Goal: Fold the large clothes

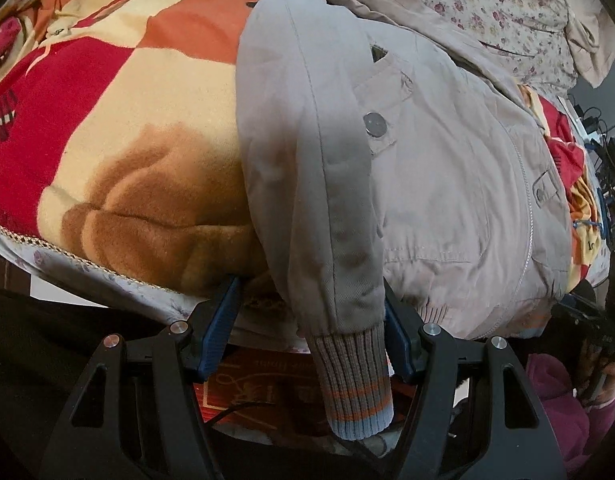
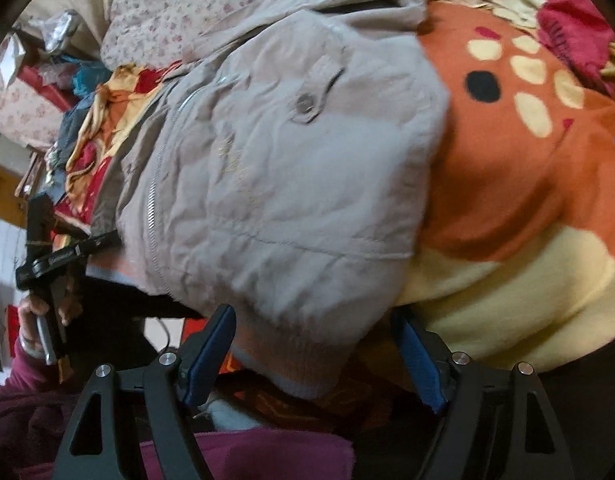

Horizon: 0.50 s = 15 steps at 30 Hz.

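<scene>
- Left cam only: the jacket's sleeve with its ribbed cuff dangling between the left gripper's spread jaws, not pinched.
- Right cam only: right gripper jaws apart around the jacket hem, on the near edge of the blanket.

Both wrist views look steeply down, close over the beige jacket on the patterned blanket, one from each side; they share the jacket's zipped front.

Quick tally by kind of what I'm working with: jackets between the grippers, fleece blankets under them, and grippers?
jacket: 1
blanket: 1
grippers: 2 (left gripper, right gripper)
Total: 4
</scene>
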Motion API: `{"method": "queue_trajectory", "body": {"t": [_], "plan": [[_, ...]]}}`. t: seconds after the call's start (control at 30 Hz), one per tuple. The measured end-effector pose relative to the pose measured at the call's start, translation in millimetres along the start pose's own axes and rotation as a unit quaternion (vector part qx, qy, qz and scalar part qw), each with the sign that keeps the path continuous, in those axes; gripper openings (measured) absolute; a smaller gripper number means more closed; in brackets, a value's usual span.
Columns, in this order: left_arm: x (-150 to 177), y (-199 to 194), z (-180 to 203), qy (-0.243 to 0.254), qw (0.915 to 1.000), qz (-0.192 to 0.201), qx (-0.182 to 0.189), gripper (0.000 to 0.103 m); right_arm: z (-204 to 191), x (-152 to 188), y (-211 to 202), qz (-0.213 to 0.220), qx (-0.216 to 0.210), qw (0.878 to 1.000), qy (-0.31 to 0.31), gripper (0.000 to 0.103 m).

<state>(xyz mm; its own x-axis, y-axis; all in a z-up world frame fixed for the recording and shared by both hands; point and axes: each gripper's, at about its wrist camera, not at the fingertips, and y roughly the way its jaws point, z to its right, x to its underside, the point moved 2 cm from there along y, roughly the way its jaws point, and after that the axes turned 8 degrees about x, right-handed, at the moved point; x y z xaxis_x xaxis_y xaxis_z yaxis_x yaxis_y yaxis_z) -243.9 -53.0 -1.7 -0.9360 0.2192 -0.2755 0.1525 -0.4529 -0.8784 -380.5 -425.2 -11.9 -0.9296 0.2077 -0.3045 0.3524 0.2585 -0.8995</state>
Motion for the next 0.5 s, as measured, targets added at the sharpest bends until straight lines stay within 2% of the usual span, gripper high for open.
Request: {"method": "queue_trajectory", "body": {"t": [0.03, 0.1, 0.5], "plan": [[0, 0, 0, 0.001, 1.0, 0.001, -0.001, 0.065, -4, 1, -2, -0.001, -0.016, 1.0, -0.02, 0.077], [-1, 1, 0, 0.002, 1.0, 0.002, -0.003, 0.065, -12, 1, -5, 0.012, -0.021, 0.999, -0.037, 0.077], [-2, 7, 2, 0.003, 1.0, 0.005, -0.007, 0.067, -16, -1, 7, 0.017, -0.018, 0.999, -0.03, 0.077]]}}
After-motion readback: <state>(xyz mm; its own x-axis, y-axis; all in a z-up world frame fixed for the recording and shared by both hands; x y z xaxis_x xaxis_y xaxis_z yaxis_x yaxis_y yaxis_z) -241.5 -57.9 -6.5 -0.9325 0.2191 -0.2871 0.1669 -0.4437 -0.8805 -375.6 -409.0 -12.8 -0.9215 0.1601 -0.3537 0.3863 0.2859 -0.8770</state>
